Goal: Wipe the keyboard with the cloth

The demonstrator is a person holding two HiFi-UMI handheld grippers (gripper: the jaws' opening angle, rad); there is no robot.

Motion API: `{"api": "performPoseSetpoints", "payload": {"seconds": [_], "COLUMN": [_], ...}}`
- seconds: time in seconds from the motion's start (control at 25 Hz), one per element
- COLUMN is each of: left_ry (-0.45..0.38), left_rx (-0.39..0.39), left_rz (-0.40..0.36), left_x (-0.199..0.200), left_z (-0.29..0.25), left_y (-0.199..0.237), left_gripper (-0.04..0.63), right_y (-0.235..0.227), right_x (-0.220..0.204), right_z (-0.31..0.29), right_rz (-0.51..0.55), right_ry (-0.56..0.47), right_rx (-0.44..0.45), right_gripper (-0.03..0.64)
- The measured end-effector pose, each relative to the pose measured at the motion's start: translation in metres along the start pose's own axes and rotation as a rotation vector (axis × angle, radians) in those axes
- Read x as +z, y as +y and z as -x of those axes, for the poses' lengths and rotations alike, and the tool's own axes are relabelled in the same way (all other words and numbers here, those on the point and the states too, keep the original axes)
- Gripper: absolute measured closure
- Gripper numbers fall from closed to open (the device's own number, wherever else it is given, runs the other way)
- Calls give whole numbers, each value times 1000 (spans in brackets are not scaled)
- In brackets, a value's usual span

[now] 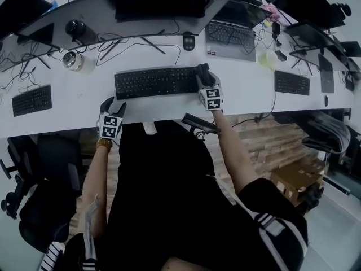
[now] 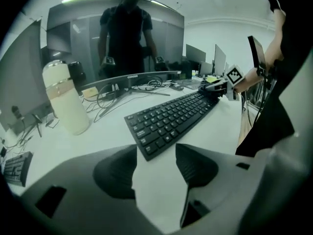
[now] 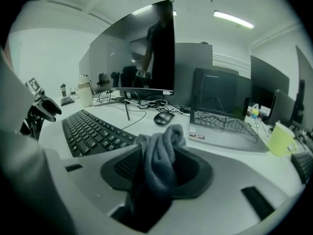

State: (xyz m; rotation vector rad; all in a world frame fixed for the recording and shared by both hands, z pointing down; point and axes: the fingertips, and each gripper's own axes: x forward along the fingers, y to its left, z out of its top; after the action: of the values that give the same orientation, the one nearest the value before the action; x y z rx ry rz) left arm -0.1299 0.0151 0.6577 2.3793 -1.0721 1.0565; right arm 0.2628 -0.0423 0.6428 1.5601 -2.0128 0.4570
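Head view: person stands at a white desk (image 1: 248, 92) with a black keyboard (image 1: 155, 82) lying flat near the front edge, below a wide curved monitor (image 1: 141, 7). Left gripper (image 1: 113, 107) is over the front strip of the desk, off the keyboard's left end and nearer the edge than the keys. In the left gripper view its jaws stand apart with only bare desk surface between them; the keyboard's near corner lies just ahead of the tips, not touched. Right gripper (image 1: 203, 72) is at the keyboard's right end, tips over the last keys. In the right gripper view the grey cloth (image 3: 159, 153) stands bunched between its jaws, the top fold rising above them and the rest hanging down into the gap. The ribbed pad faces show on either side of the cloth, so the jaws read as parted and not squeezing it. Whether the cloth touches the keys cannot be made out in any view. Other items on the desk: a dark mouse (image 3: 163, 117) behind the keyboard's right end, an open laptop (image 3: 225, 126) to the right of it, a pale green cup (image 3: 280, 138) further right, and a cream bottle (image 2: 63, 99) upright left of the keyboard.
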Motion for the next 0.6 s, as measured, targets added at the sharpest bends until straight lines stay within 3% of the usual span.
{"api": "performPoseSetpoints", "payload": {"seconds": [0.16,0.28,0.44,0.6], "left_ry": [52,44,10,35], "left_rx": [-11,-28,14,41], "left_rz": [39,61,65,87], "left_x": [-17,-18,-5,-12], "left_z": [-12,-18,-25,-29], "left_y": [5,1,6,11], "left_gripper": [337,327,327,325], "right_y": [2,6,9,23], "right_x": [5,4,6,9], "right_z": [-6,-7,-9,-12], "right_rz": [41,31,42,75], "right_ry": [7,-4,-11,-9], "right_rx": [8,18,40,101], "right_gripper": [477,483,488,489]}}
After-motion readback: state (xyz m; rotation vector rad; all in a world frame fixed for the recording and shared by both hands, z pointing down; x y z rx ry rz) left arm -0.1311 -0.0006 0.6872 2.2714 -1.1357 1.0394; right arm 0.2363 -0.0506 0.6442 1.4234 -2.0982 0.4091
